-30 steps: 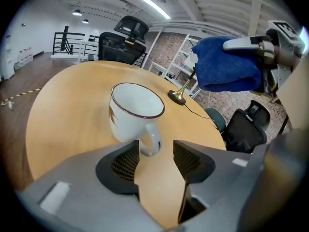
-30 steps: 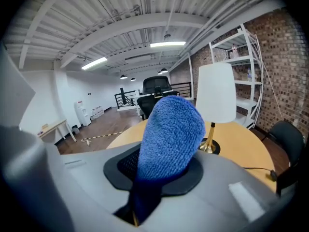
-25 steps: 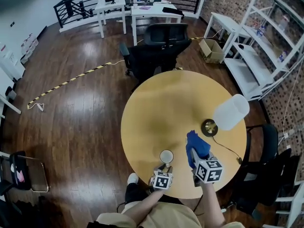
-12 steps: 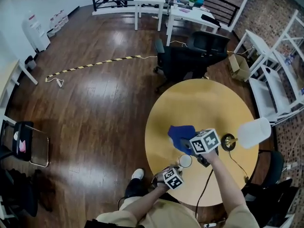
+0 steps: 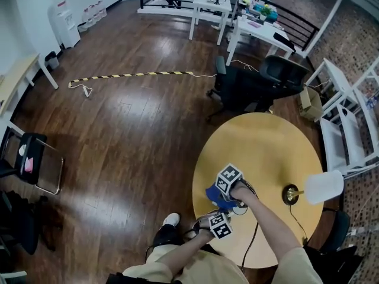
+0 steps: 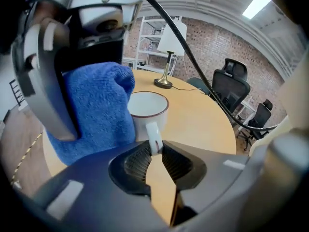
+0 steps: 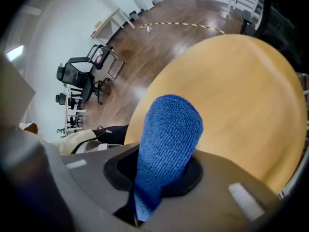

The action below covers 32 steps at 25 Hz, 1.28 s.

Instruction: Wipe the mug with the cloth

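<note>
A white mug (image 6: 147,111) with a dark rim stands on the round yellow table (image 6: 203,124) near its front edge. Its handle (image 6: 154,138) sits between the jaws of my left gripper (image 6: 155,151), which are closing, and the pads touch it on both sides. My right gripper (image 7: 159,180) is shut on a folded blue cloth (image 7: 166,139). The cloth (image 6: 99,112) presses against the mug's left side. In the head view both grippers meet at the table's near left edge, left gripper (image 5: 228,216) below, right gripper (image 5: 227,186) above, with the cloth (image 5: 213,194) between; the mug is almost hidden there.
A table lamp (image 5: 323,187) with a white shade stands at the table's right side, its base (image 5: 290,194) on the top. The lamp (image 6: 170,40) is beyond the mug. Black office chairs (image 5: 260,87) stand at the table's far side. A black cable (image 6: 203,76) crosses overhead.
The right gripper has carried the cloth from the mug's right, across, to its left side against the mug. The left gripper has come up to the handle. The head camera has swung.
</note>
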Tool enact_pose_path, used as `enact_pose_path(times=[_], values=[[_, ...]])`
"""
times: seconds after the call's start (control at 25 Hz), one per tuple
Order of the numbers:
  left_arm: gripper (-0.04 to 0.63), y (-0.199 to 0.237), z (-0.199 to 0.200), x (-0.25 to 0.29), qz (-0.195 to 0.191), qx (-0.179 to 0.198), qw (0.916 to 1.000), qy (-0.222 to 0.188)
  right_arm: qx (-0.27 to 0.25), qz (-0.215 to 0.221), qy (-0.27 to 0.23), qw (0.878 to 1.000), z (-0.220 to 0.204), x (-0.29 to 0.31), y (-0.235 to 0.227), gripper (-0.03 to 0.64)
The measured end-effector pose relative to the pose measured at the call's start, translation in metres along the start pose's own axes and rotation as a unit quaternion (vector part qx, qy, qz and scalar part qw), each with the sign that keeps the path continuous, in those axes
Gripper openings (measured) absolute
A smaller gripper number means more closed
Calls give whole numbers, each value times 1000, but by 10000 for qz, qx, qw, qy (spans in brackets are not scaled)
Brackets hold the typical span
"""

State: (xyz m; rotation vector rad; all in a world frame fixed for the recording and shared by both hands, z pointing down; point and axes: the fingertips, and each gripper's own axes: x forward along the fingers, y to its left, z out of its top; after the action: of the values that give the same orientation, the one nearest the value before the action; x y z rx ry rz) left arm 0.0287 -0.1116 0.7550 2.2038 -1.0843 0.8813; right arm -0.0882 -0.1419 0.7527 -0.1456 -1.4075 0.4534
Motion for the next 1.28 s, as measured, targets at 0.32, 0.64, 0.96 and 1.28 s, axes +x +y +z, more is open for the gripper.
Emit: enact_pose_path(times=[0.32,0.64,0.96,1.28], values=[[58,10,-15,0,212,71,9996,148,-305,-474,1029,9931,-28,34,-1,78],[58,13,-14,2,301,-49,9993,216,-450,-790,944,9914,-32,35,-18,75],[58,19,-17,-1,416,-130,9988,239,3,-1062,233,9941,-33,18,-57,75],[57,15,-20,-2,449,-97,9984,316,1268,-401,-621,9892,-51,14,-75,75]])
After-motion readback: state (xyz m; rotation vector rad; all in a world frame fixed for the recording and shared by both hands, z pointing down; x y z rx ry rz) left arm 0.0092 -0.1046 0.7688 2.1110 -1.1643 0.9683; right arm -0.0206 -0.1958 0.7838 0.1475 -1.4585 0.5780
